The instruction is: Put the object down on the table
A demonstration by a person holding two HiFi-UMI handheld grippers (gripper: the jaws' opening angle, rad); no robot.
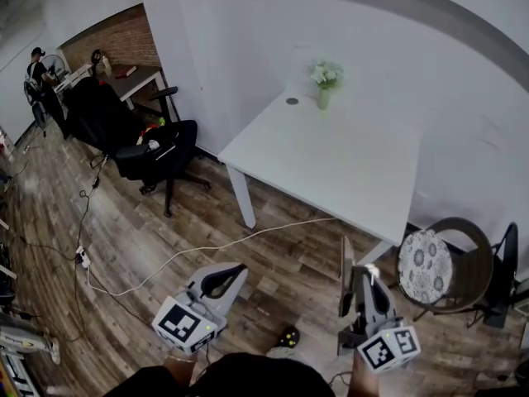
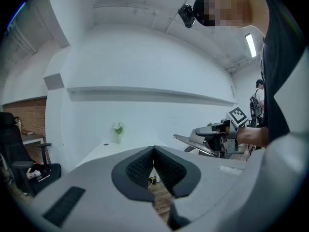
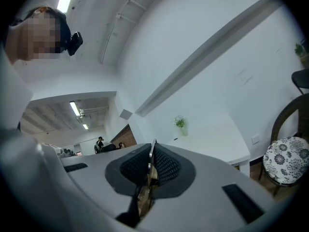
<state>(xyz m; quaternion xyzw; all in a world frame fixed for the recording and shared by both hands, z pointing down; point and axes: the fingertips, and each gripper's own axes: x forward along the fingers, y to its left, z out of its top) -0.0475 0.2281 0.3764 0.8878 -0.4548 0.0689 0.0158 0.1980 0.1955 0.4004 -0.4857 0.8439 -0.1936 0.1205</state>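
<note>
Flat grey plate (image 1: 346,271) sits edge-on between the pads of the right tool (image 3: 151,166), whose jaws are pinched narrow on it. It is at lower right of the head view, held over the wood floor (image 1: 165,222) and well apart from the white bench (image 1: 331,164) at centre frame. Left tool (image 2: 154,167), lower left of the head view — jaws together, nothing between them. Vase of flowers (image 1: 324,83) stands at the bench's far edge — patterned round chair (image 1: 425,267) just right of the plate.
</note>
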